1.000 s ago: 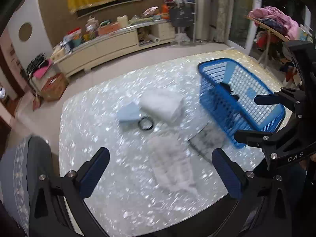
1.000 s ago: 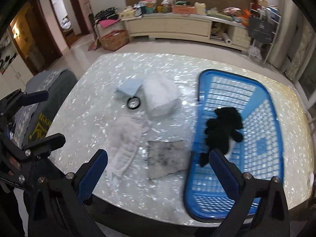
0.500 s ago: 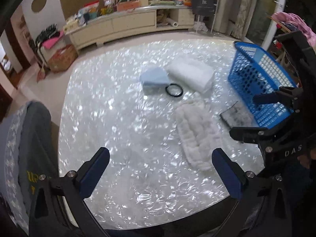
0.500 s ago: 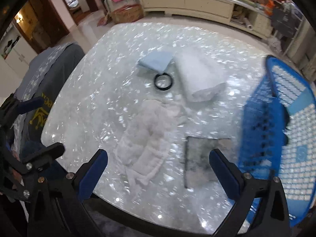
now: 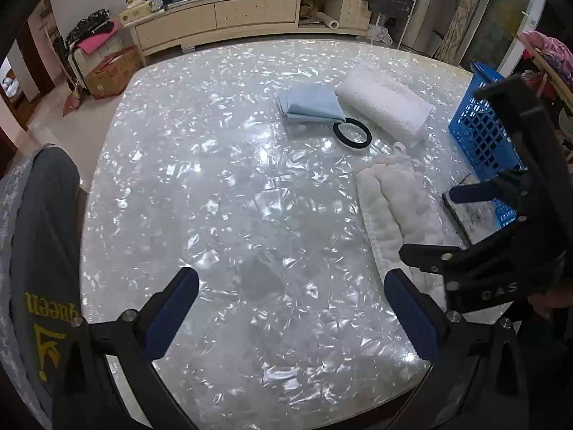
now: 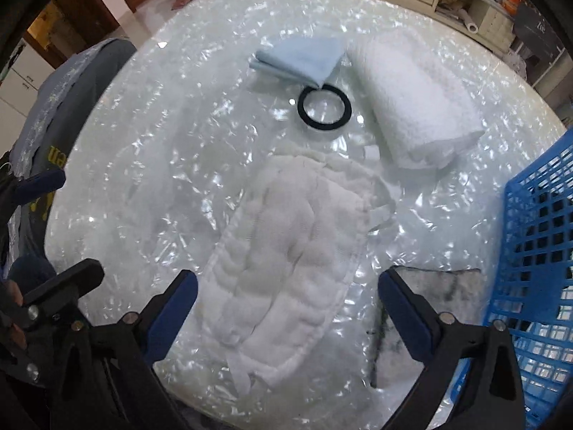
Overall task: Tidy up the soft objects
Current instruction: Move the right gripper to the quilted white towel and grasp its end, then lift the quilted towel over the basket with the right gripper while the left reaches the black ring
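Note:
A white quilted pad [image 6: 293, 251] lies flat on the shiny table [image 6: 161, 136], also in the left wrist view [image 5: 397, 211]. My right gripper [image 6: 286, 308] is open just above its near end, jaws wide, holding nothing. Beyond lie a rolled white towel [image 6: 412, 96], a folded light blue cloth [image 6: 301, 57] and a black ring [image 6: 324, 107]. A grey marbled cloth [image 6: 433, 304] lies beside the blue basket [image 6: 537, 236]. My left gripper [image 5: 290, 311] is open and empty over bare table [image 5: 200, 186] at the near left.
A chair draped with a grey garment [image 5: 39, 251] stands at the table's left edge. A long cream sideboard [image 5: 229, 10] with clutter runs along the far wall. The right gripper's body [image 5: 501, 251] shows at the right of the left wrist view.
Both grippers have dropped lower and swung left. The right one now hovers close over the quilted pad; the basket has slid to the right edge of both views. Both stay open.

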A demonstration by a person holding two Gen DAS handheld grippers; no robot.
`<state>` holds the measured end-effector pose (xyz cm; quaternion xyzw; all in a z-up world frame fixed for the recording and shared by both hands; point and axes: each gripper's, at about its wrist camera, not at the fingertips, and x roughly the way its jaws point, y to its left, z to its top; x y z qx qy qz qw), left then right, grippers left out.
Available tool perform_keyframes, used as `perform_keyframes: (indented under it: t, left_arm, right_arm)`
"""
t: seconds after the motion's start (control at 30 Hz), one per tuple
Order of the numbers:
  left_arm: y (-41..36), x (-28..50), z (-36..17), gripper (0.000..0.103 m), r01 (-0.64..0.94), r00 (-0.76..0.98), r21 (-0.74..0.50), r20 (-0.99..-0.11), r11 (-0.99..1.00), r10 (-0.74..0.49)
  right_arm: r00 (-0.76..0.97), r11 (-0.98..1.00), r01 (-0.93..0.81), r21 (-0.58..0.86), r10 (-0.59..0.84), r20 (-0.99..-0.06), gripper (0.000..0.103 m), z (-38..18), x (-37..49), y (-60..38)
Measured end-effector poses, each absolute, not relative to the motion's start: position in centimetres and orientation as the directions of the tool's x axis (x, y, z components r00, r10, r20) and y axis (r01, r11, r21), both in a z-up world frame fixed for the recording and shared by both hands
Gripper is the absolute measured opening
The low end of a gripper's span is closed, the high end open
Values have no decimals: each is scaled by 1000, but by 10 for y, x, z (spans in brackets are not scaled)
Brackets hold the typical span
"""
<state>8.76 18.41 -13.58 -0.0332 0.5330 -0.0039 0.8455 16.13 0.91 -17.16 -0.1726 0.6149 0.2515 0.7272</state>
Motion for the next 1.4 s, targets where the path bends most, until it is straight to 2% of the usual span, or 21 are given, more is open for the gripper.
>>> perform_keyframes:
  t: [0.13,0.23,0.33,0.47,0.57,0.63,0.9,1.17,1.4]
  left_arm:
    - [188,93,-146,103,-31,423,-78,-904,997,-57]
    - [189,94,-151,103,-33,422,-67,-906,997,-47]
    - [190,94,-154,103,-33,421,-66,-906,997,-46]
    - [191,91,-151,103,-26,437,-105,-895,994,-83]
    - [191,87,-144,103,-24,471,-117,-877,993,-92]
    - [189,85,-139,103,-20,475,-121,-875,992,-97]
    - [176,76,-119,103,4,499,-97,-862,995,-86]
    - [146,74,-86,103,94,519,-55,-850,994,-96]
    - [132,86,-58,103,126,546,-76,-827,989,-134]
  right_arm:
    - [80,818,-571,70,141,-987,83,-188,165,11]
    - [92,813,-580,44,120,-988,81,-191,164,13]
    - [101,804,-594,33,115,-988,72,-193,159,19]
    - [82,783,-618,69,152,-985,42,-188,149,26]
    - [56,776,-621,110,184,-981,31,-187,143,26]
    - [36,777,-610,154,222,-974,30,-185,139,21]
    - [90,785,-597,164,268,-959,29,-149,128,-3]
    - [170,787,-595,164,323,-931,29,-91,122,-39]
    - [244,802,-572,170,365,-898,30,-46,128,-79]
